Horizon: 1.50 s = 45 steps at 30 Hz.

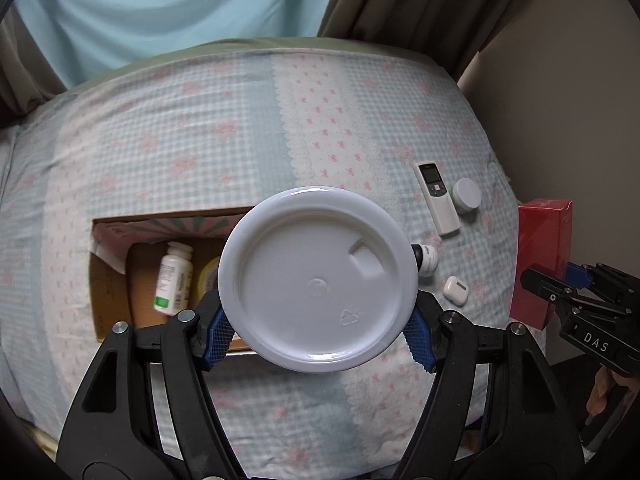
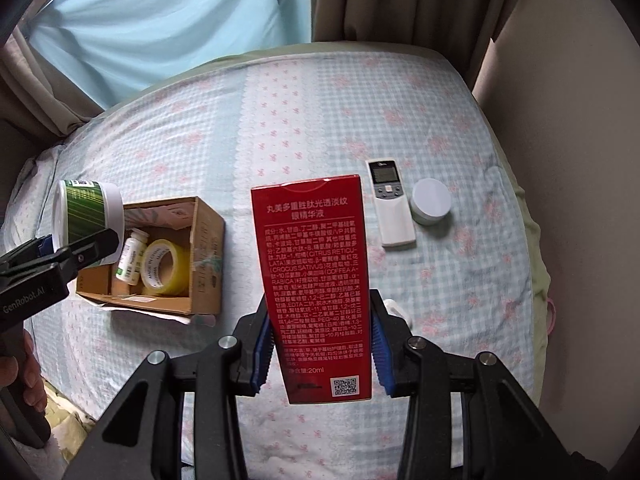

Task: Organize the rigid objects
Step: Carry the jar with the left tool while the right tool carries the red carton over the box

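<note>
My left gripper (image 1: pixel 318 328) is shut on a white tub with a green label (image 2: pixel 86 210); its round white base (image 1: pixel 318 278) fills the left wrist view, held above the open cardboard box (image 2: pixel 208 248). The box holds a white pill bottle (image 2: pixel 130 258) and a roll of yellowish tape (image 2: pixel 164 266). My right gripper (image 2: pixel 320 344) is shut on a tall red carton (image 2: pixel 316 280), held upright above the bed. It also shows in the left wrist view (image 1: pixel 542 260) at the right.
On the checked bedspread (image 2: pixel 280 120) lie a white remote (image 2: pixel 390 202), a small round white jar (image 2: pixel 431 200), a white earbud case (image 1: pixel 456 291) and a small dark-capped bottle (image 1: pixel 427 260). Curtains hang behind; a wall stands at the right.
</note>
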Motion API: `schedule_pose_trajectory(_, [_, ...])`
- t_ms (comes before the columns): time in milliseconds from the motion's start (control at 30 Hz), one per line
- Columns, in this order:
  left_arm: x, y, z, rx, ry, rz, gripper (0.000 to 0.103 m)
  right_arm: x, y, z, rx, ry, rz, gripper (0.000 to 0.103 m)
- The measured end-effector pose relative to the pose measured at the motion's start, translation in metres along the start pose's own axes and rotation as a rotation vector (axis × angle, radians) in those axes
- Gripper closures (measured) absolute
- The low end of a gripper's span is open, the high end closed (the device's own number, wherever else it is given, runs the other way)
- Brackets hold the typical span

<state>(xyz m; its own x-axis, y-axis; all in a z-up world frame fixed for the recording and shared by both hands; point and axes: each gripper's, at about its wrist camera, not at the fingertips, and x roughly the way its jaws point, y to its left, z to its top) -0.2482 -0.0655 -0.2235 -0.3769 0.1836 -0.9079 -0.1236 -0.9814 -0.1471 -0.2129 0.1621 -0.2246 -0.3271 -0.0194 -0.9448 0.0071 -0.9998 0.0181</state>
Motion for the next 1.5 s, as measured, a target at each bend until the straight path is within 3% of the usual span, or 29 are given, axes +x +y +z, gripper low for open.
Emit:
schedule_pose_trajectory(433, [-0.05, 0.143, -0.017, -0.059, -0.033, 0.055, 0.036, -0.008, 0.137, 0.013, -0.04, -0.049, 0.059, 0.064])
schedule_pose_trajectory(767, [-0.024, 0.224, -0.028, -0.081, 0.028, 0.097, 0.036, 0.019, 0.21, 0.034, -0.105, -0.042, 0.088, 0.064])
schedule_pose_trajectory(1200, [0.074, 0.248, -0.034, -0.088, 0.184, 0.105, 0.036, 0.107, 0.237, 0.047, -0.193, 0.092, 0.064, 0.064])
schedule_pose_trajectory(1500, [0.121, 0.238, -0.042, 0.015, 0.252, 0.185, 0.036, 0.172, 0.212, 0.047, -0.027, 0.26, 0.075, 0.064])
